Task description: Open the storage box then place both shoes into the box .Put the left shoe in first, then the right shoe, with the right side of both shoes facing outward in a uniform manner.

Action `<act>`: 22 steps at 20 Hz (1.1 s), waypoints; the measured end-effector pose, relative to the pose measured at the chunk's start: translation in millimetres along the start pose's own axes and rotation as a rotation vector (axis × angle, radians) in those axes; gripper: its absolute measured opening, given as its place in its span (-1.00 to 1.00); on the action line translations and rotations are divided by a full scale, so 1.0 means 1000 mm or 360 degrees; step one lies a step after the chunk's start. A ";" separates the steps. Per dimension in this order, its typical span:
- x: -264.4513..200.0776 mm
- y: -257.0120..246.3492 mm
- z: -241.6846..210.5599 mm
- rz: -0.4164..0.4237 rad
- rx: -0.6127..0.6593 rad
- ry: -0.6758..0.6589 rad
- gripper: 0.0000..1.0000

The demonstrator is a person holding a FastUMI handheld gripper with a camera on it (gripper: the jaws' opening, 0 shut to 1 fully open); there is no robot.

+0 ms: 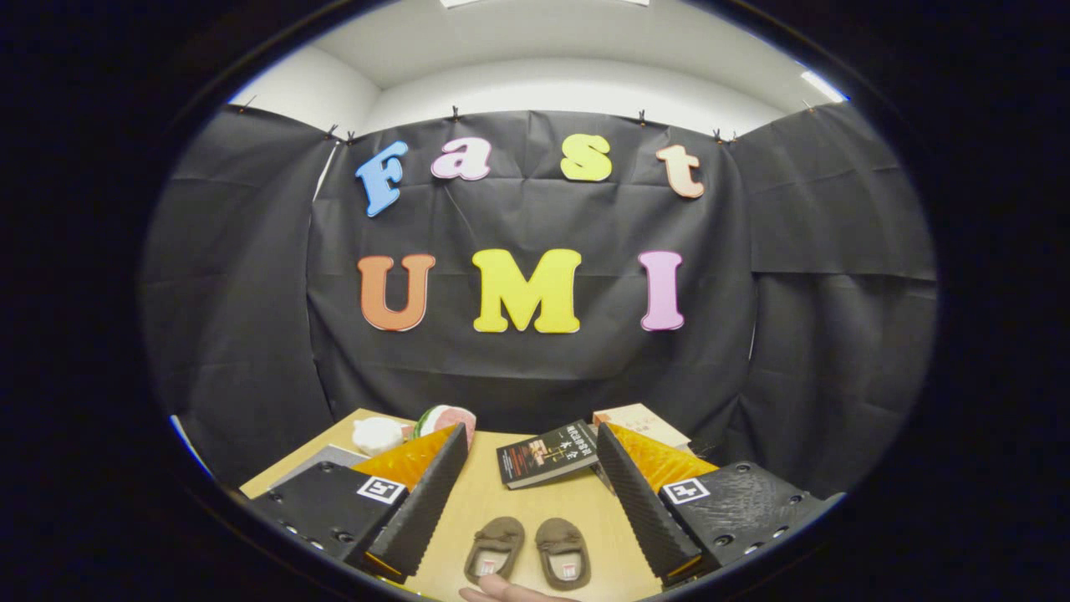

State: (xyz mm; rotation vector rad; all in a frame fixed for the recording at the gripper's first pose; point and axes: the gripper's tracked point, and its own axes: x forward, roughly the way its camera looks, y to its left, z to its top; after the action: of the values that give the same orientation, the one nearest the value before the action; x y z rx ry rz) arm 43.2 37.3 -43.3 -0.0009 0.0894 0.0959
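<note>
Two small brown shoes lie side by side on the wooden table (485,510), toes pointing away from me: one shoe (495,548) on the left and the other shoe (563,552) on the right. Both sit low between my two fingers. My gripper (531,456) is open wide and held above the table, with nothing between its fingers. A person's fingertip (501,592) shows right behind the shoes' heels.
Beyond the fingers a dark book (547,454) lies on the table, with a tan book (639,422) behind it on the right. A white round object (376,435) and a pink and green toy (447,418) sit at the far left. Black cloth walls close the booth.
</note>
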 end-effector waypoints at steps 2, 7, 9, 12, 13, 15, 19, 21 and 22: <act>0.008 0.009 -0.013 0.0025 0.0007 0.0045 0.91; 0.034 0.047 -0.060 0.0152 0.0042 0.0251 0.91; 0.047 0.066 -0.082 0.0209 0.0047 0.0346 0.91; 0.066 0.103 -0.117 0.0326 0.0067 0.0524 0.92; 0.074 0.118 -0.128 0.0369 0.0061 0.0574 0.92; 0.085 0.141 -0.145 0.0430 0.0033 0.0640 0.92; 0.109 0.179 -0.190 0.0542 0.0059 0.0825 0.92; 0.118 0.189 -0.205 0.0555 0.0068 0.0879 0.93; 0.122 0.196 -0.210 0.0571 0.0072 0.0895 0.93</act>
State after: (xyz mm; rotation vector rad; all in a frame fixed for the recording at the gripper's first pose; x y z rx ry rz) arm 127.0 242.7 -262.4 0.0334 0.6544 0.4515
